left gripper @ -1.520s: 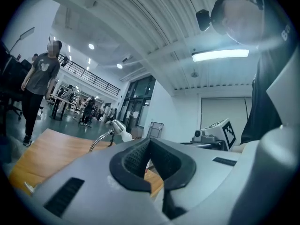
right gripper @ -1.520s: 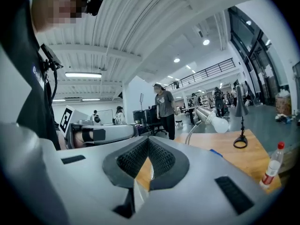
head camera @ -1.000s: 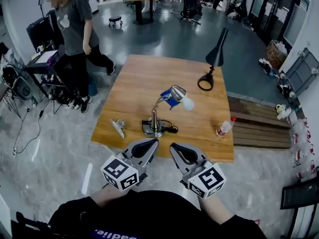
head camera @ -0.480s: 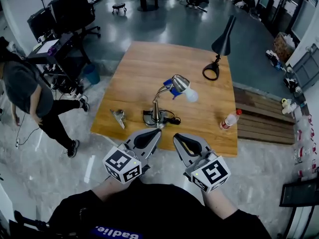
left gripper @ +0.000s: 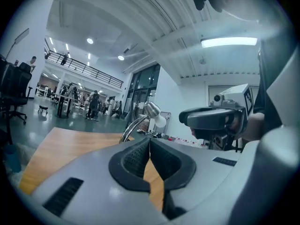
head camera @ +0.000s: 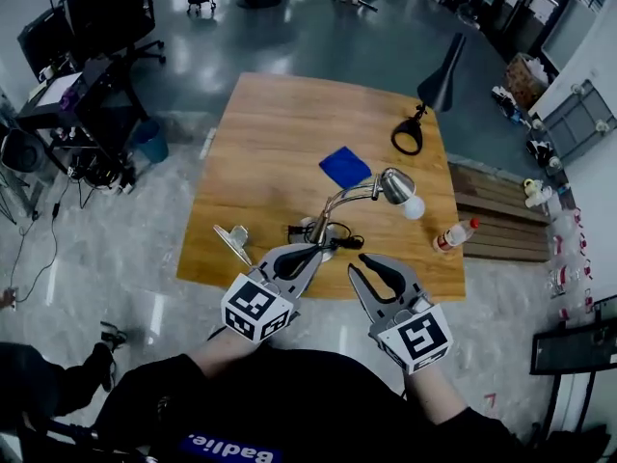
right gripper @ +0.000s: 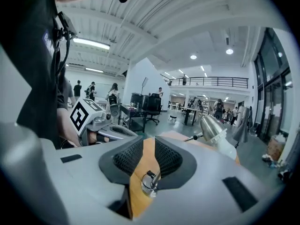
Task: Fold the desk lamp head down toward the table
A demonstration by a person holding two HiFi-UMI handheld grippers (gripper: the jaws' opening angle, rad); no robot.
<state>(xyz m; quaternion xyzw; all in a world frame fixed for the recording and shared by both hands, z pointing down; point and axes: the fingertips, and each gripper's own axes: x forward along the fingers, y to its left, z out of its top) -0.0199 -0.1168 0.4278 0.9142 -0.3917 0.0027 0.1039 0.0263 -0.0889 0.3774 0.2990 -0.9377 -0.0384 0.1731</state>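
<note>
A silver desk lamp stands near the front edge of the wooden table [head camera: 260, 143]. Its round base [head camera: 318, 247] carries a curved arm, and its head [head camera: 395, 185] with a white bulb [head camera: 415, 207] is raised to the right. My left gripper [head camera: 314, 252] is shut and empty, its tips just in front of the base. My right gripper [head camera: 366, 266], further right, is opening and its jaws stand slightly apart with nothing between them. The lamp head [left gripper: 152, 109] shows beyond the left gripper [left gripper: 150, 142]. Through the right gripper's [right gripper: 149, 144] gap I see the base [right gripper: 149, 184], and the head [right gripper: 211, 125] is at upper right.
A blue cloth [head camera: 345, 167] lies mid-table. A black desk lamp [head camera: 439, 75] stands at the back right corner. A plastic bottle [head camera: 455, 236] lies near the right front edge, and a small metal object [head camera: 231, 241] at the left front. Office chairs and gear crowd the floor to the left.
Both grippers have moved forward to the table's front edge, close to the lamp base. The right jaws have parted a little. The person at the left has walked out of view.
</note>
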